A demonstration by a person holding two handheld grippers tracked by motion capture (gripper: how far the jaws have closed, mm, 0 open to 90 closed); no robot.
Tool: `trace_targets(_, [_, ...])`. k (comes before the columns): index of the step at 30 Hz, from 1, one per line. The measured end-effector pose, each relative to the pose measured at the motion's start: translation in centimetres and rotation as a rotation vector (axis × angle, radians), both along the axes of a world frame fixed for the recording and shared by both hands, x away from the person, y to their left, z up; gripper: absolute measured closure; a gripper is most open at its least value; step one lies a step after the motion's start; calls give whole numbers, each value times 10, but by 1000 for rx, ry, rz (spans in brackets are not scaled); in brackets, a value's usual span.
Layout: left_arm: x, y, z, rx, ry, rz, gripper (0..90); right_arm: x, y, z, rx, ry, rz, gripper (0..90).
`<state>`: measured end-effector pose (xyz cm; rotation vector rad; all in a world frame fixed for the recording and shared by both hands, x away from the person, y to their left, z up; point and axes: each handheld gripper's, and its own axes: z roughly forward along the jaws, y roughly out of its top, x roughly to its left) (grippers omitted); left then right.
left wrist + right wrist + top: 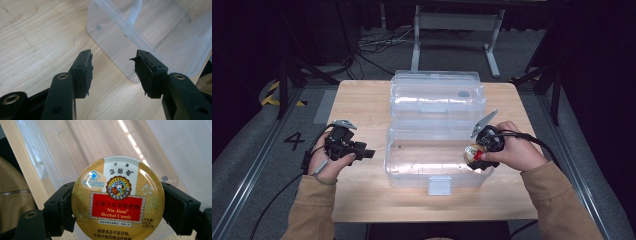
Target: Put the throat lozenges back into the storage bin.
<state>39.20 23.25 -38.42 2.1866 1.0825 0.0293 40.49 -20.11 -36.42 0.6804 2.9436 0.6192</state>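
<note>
Your right gripper is clamped on the round gold-and-red herbal candy tin, one jaw on each side of its rim. You're holding the tin over the near right corner of the clear plastic storage box, lid hinged open behind it. Judging by that, pickup is done; lowering it in and letting go remain. Your left gripper hangs empty, jaws spread, over the wooden table just beside the box.

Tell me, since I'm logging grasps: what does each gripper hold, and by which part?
The right gripper clamps the round candy tin by opposite sides of its rim, over the clear box. The left gripper is open, holding nothing.
</note>
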Motion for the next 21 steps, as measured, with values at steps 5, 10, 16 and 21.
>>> trace_targets(5, [0, 0, 0, 2, 0, 0, 484, -1, 3, -8, -17, 7, -7, 202])
trace_targets(10, [0, 0, 0, 2, 0, 0, 484, -1, 6, -13, -30, 12, -10, 202])
trace_targets(16, [0, 1, 0, 1, -1, 1, 484, 0, 11, -21, -59, 25, -33, 201])
trace_targets(21, [0, 1, -1, 0, 1, 1, 484, 0, 12, -25, -66, 38, -52, 201])
